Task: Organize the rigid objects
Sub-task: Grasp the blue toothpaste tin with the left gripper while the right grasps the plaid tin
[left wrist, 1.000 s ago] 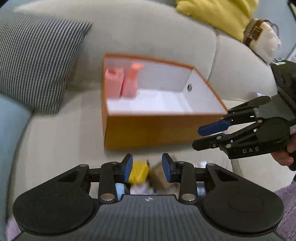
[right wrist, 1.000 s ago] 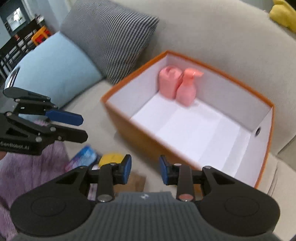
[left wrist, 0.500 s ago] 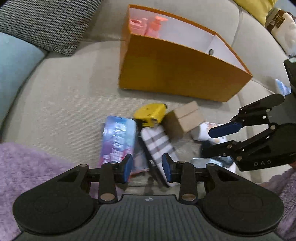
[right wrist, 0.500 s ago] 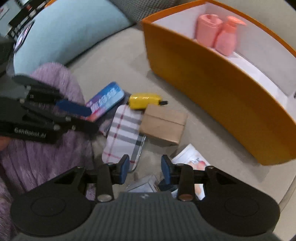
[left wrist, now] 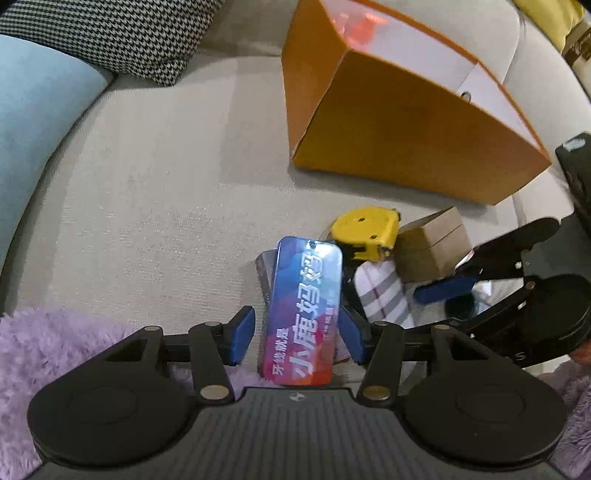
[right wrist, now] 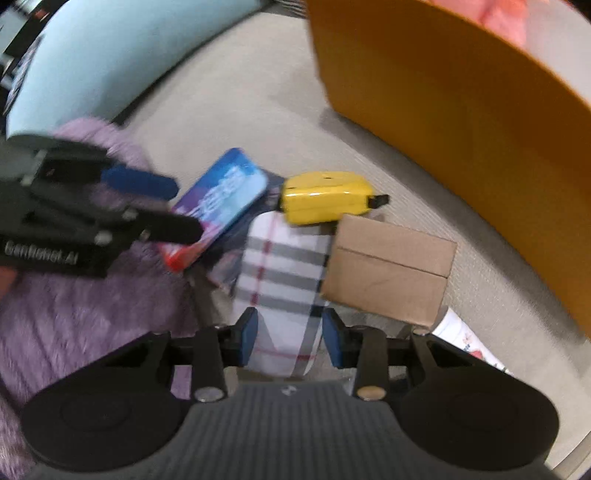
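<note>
A pile of small items lies on the beige sofa seat in front of an orange box (left wrist: 406,122) that holds pink bottles (right wrist: 506,14). My left gripper (left wrist: 297,334) points down over a blue printed tin (left wrist: 303,314). Its jaws are opening, and the tin lies between them with the pads apart from its sides. My right gripper (right wrist: 290,338) straddles a white plaid case (right wrist: 284,280) the same way, its jaws opening too. A yellow tape measure (right wrist: 325,201) and a brown cardboard box (right wrist: 388,269) lie just beyond.
A purple fluffy blanket (left wrist: 55,339) covers the near seat edge. At the left back are a light blue cushion (left wrist: 33,110) and a houndstooth pillow (left wrist: 118,33). A white printed pack (right wrist: 469,339) lies under the cardboard box.
Both grippers have sunk toward the pile and tilted downward. Their jaws have widened. The tin now sits between my left fingers and the plaid case between my right.
</note>
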`<state>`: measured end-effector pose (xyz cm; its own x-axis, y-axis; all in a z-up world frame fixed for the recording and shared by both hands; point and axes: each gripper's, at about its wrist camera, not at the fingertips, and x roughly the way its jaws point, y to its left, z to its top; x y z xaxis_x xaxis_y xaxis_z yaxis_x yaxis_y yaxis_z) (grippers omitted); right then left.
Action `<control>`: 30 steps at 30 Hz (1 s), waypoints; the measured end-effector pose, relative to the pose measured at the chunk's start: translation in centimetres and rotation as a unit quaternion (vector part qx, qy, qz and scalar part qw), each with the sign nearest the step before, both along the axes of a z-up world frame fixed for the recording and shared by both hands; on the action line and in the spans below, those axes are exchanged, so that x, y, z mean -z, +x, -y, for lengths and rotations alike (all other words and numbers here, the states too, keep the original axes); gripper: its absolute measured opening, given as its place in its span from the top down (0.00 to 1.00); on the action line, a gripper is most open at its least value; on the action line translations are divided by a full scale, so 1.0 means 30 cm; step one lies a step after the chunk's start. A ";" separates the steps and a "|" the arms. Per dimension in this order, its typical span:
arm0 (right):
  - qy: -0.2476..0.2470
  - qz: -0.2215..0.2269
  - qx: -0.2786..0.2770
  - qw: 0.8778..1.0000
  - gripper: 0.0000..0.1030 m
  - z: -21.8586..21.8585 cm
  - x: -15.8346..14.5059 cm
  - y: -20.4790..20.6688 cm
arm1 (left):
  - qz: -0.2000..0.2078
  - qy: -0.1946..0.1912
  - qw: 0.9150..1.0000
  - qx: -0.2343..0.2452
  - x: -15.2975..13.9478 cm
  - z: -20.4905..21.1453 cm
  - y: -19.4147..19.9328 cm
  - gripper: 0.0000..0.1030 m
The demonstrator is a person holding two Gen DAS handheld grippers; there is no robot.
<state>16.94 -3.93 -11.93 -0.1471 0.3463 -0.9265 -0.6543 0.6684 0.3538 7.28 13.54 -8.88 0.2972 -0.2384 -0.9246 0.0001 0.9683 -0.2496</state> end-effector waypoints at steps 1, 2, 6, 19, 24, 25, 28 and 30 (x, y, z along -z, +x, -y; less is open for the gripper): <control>-0.001 -0.001 0.004 1.000 0.46 -0.001 0.006 0.003 | -0.001 0.000 1.000 0.002 0.007 0.002 0.001 0.41; 0.000 -0.002 0.007 1.000 0.39 -0.002 0.011 0.005 | -0.002 -0.002 1.000 0.002 0.014 -0.001 0.004 0.40; 0.007 -0.026 0.032 0.999 0.35 0.009 0.042 0.026 | -0.008 -0.024 1.000 -0.001 0.032 -0.016 0.012 0.39; 0.014 -0.065 0.052 0.996 0.38 0.006 0.053 0.048 | 0.003 -0.042 0.999 -0.008 0.008 -0.029 -0.012 0.53; 0.017 -0.051 0.053 0.997 0.52 0.020 0.013 0.045 | 0.006 -0.043 0.999 -0.021 -0.004 -0.019 -0.015 0.53; 0.013 -0.044 0.054 0.997 0.64 0.025 0.003 0.046 | 0.006 -0.039 0.999 -0.027 -0.005 -0.021 -0.017 0.53; 0.036 -0.072 0.066 0.995 0.75 0.049 0.001 0.055 | 0.003 -0.033 0.999 -0.030 -0.007 -0.022 -0.015 0.53; 0.036 -0.075 0.068 0.994 0.75 0.059 0.010 0.056 | 0.002 -0.026 0.999 -0.026 -0.010 -0.016 -0.016 0.53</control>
<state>18.62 -5.69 -12.23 -0.2284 0.4366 -0.8702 -0.4962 0.7168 0.4899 6.80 14.02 -8.59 0.3139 -0.2707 -0.9100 -0.0490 0.9526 -0.3003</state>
